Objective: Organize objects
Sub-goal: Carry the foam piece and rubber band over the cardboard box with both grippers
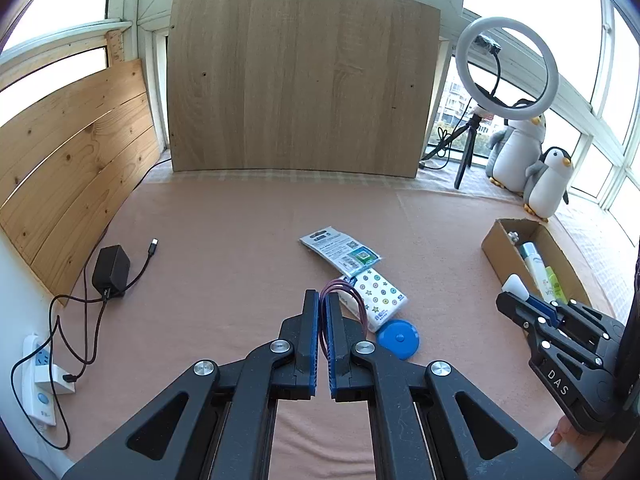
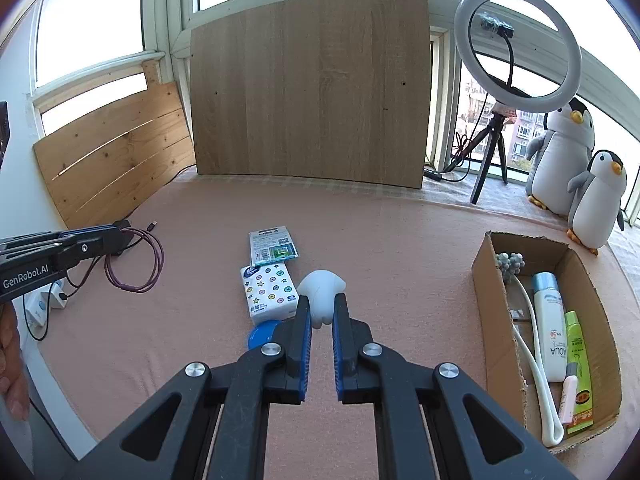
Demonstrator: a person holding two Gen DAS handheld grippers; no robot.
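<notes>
Cardboard box [image 2: 486, 308] holds tubes and bottle; left gripper [image 1: 323, 300] clamps purple cable [image 1: 352, 292], right gripper [image 2: 322, 308] white toy [image 2: 322, 292]

"DAS" on right gripper [image 1: 516, 304], "GenRobot.AI" on left gripper [image 2: 116, 236], "AQUA" on white bottle [image 2: 552, 328]

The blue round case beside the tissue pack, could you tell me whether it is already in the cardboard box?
No, the blue round case lies on the pink cloth next to the tissue pack, well apart from the cardboard box.
</notes>
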